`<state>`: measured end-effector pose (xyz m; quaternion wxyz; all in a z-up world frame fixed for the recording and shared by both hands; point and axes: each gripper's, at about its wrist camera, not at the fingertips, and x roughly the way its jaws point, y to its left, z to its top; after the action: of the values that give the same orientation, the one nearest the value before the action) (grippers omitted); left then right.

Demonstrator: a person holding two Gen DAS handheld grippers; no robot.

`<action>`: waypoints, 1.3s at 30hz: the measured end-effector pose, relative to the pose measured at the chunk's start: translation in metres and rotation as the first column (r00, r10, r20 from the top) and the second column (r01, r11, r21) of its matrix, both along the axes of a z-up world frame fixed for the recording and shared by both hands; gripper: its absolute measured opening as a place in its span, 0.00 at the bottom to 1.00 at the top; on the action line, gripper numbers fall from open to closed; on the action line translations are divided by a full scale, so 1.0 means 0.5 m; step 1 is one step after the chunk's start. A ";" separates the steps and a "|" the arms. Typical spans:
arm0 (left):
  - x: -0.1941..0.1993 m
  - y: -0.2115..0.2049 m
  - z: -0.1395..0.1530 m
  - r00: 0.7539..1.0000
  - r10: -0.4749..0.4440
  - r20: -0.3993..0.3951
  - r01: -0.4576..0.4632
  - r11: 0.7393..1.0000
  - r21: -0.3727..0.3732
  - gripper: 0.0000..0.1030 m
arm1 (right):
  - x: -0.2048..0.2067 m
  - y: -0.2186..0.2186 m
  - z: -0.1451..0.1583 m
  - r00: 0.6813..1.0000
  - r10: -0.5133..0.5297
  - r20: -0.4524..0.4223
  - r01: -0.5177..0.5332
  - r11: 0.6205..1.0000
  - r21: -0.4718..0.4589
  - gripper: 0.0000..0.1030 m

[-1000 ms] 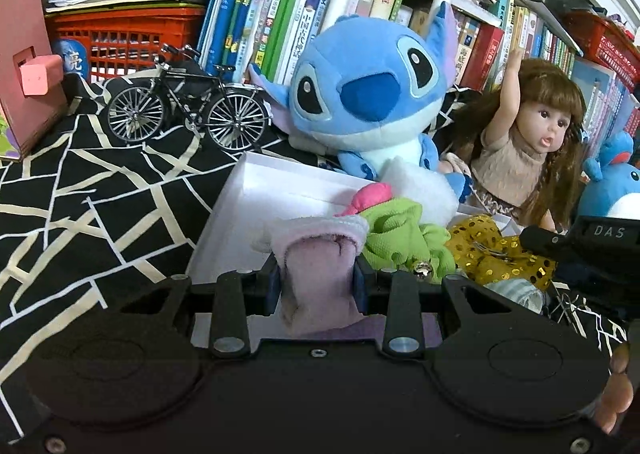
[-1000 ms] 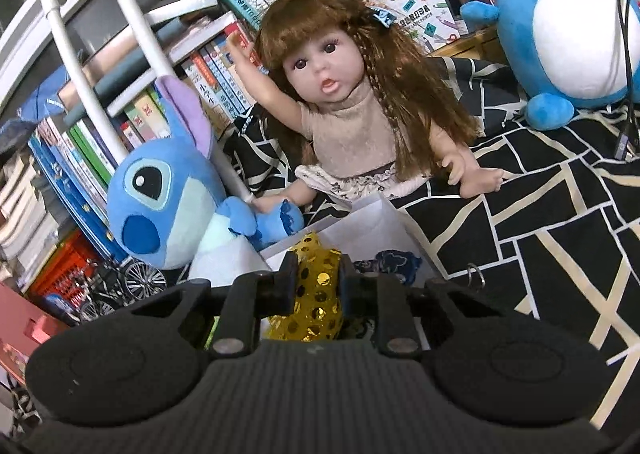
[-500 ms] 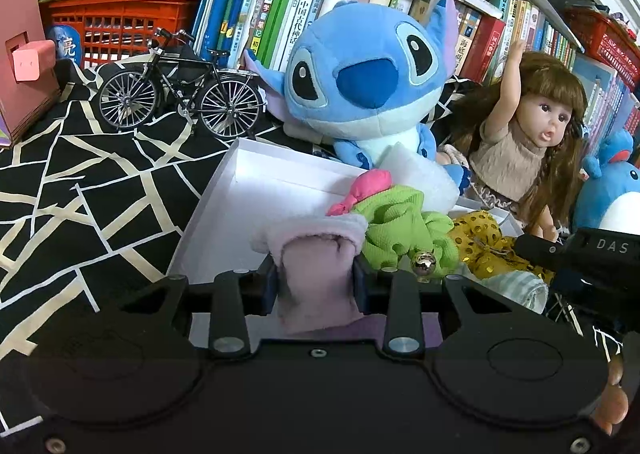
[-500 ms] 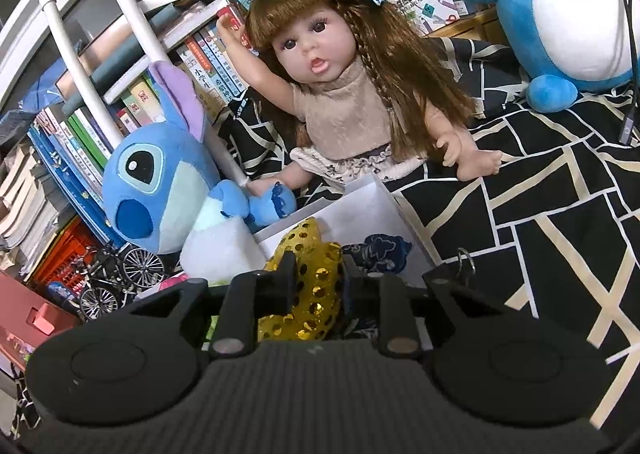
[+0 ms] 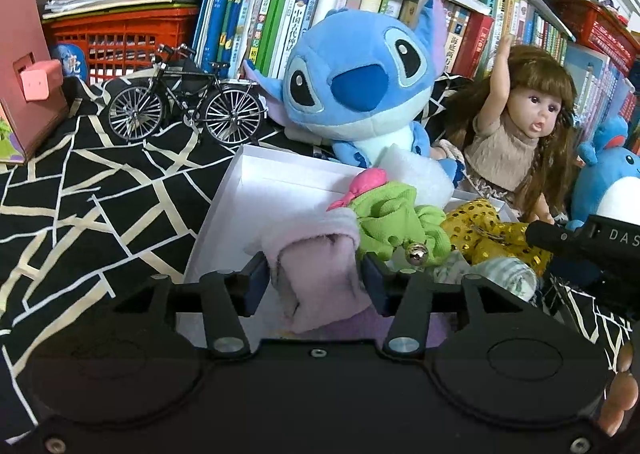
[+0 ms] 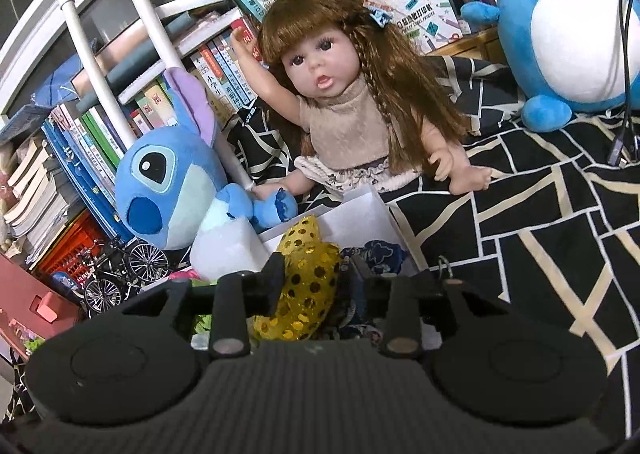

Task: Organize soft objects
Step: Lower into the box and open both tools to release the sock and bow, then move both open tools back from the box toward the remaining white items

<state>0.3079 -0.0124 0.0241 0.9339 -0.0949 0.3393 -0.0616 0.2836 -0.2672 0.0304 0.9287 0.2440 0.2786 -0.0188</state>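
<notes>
My left gripper (image 5: 314, 278) is shut on a pale pink plush piece (image 5: 316, 262) just above the white box (image 5: 260, 177). In the box lie a green scrunchie with a small bell (image 5: 396, 221), a pink piece (image 5: 368, 181), a white fluffy piece (image 5: 416, 173) and a striped fabric piece (image 5: 500, 274). My right gripper (image 6: 316, 278) holds a yellow sequinned piece (image 6: 308, 286) over the box's right end (image 6: 360, 209), with a dark blue patterned piece (image 6: 380, 254) beside it. The yellow piece also shows in the left wrist view (image 5: 488, 238).
A blue Stitch plush (image 5: 360, 85) and a long-haired doll (image 5: 528, 133) sit right behind the box. A model bicycle (image 5: 188, 105), a red crate (image 5: 120, 37) and bookshelves stand further back. A round blue plush (image 6: 560, 33) sits at the right on the black patterned cloth (image 5: 80, 181).
Both grippers have moved slightly forward and down toward the box, each with its piece still held. The right gripper's jaws look a little wider around the yellow piece.
</notes>
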 end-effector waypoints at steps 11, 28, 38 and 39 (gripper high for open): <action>-0.044 -0.013 0.037 0.998 -0.017 0.052 0.013 0.997 0.071 0.70 | -0.038 -0.002 0.034 0.999 0.033 0.043 -0.031 0.998 -0.052 0.62; -0.164 -0.008 0.072 0.992 -0.072 0.101 0.060 0.992 0.113 0.80 | -0.132 0.030 0.076 0.972 0.220 0.079 -0.196 0.952 -0.236 0.86; -0.269 0.008 0.066 0.984 -0.107 0.142 0.089 0.988 0.128 0.82 | -0.216 0.052 0.074 0.941 0.323 0.102 -0.280 0.912 -0.299 0.97; -0.280 0.010 0.064 0.984 -0.111 0.143 0.093 0.988 0.127 0.82 | -0.225 0.055 0.073 0.937 0.334 0.102 -0.290 0.906 -0.308 0.98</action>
<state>0.1680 -0.0075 0.0562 0.9563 -0.0163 0.2758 -0.0957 0.1712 -0.2395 0.0669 0.9637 0.0588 0.2366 0.1086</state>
